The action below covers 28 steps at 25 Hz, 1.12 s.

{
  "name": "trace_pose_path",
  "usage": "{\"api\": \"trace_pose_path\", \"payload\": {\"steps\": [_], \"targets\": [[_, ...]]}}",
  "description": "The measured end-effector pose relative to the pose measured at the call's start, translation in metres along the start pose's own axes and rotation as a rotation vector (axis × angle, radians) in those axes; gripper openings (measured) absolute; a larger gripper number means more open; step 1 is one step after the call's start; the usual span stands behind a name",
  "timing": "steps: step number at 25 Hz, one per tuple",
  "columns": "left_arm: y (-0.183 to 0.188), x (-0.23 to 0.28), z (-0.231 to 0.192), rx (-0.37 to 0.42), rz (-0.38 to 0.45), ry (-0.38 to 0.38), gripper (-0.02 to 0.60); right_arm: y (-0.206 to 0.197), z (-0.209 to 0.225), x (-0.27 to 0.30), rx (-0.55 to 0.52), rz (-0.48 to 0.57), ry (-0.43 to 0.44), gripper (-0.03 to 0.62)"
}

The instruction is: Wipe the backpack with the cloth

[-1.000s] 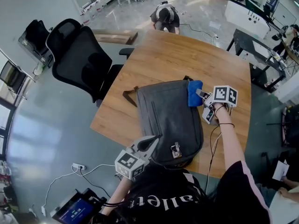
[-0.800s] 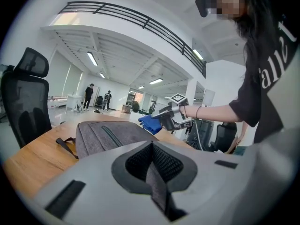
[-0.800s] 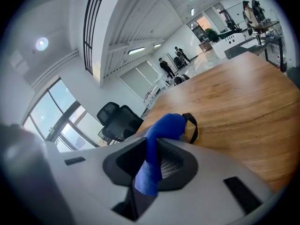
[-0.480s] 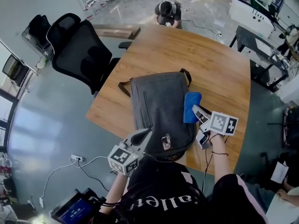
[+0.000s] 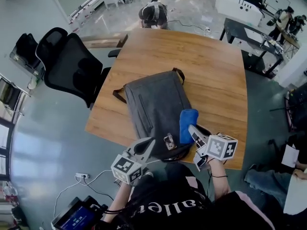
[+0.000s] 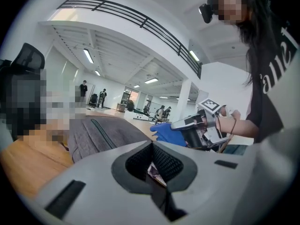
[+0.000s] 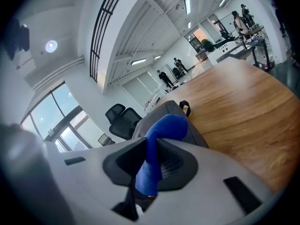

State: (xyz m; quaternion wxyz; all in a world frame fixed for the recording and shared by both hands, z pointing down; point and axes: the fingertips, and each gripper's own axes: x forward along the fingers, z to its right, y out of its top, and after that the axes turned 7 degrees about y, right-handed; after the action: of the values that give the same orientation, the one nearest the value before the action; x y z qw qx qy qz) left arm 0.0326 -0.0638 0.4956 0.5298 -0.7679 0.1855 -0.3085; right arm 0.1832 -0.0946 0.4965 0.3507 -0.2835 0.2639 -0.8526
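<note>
**Chair** [image 5: 72, 68]: black office chair, standing off the far left corner of the surface, well apart from the work.

**Left tongs** [image 5: 147, 145]: at the near end of the backpack, tips just at its edge. The jaws are drawn together to a slit. A small pale scrap shows in that slit, and what it is cannot be told. Judged to be steadying the bag rather than wiping.

**Backpack** [image 5: 153, 104]: grey, lying flat on the surface, front panel up, handle [image 5: 178, 73] at the far end and buckle [image 5: 169, 141] at the near end.

**Cloth** [image 5: 187, 122]: blue, folded, resting on the right side of the backpack close to the near end, just right of the buckle.
- Change noted: a second ago the cloth sat at the far right corner beside the handle. Half a second ago it was midway down the right edge. Now it is near the bottom.
- Meaning: one stroke down the right side looks close to finished. The centre and left of the panel appear not to be covered by this pass.

**Right tongs** [image 5: 192, 130]: clamped narrowly on the cloth, which bulges out past the tips and presses on the bag. Nothing else is held.

**Surface** [image 5: 211, 66]: wooden table, bare to the right of the backpack.
</note>
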Motion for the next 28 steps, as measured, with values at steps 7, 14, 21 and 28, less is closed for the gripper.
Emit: {"api": "trace_pose_path", "payload": {"steps": [7, 14, 21, 28], "targets": [[-0.009, -0.066, 0.001, 0.042, -0.017, -0.125, 0.002, -0.046, -0.054, -0.019, 0.027, 0.127, -0.083, 0.074], [-0.039, -0.137, 0.01, 0.086, -0.059, -0.239, 0.002, -0.093, -0.104, -0.04, 0.023, 0.233, -0.149, 0.074], [-0.059, -0.177, 0.018, 0.076, -0.077, -0.295, 0.002, -0.14, -0.141, -0.055, -0.002, 0.269, -0.191, 0.074], [-0.061, -0.184, 0.053, 0.085, -0.061, -0.345, 0.002, -0.186, -0.16, -0.066, -0.047, 0.199, -0.199, 0.074]]}}
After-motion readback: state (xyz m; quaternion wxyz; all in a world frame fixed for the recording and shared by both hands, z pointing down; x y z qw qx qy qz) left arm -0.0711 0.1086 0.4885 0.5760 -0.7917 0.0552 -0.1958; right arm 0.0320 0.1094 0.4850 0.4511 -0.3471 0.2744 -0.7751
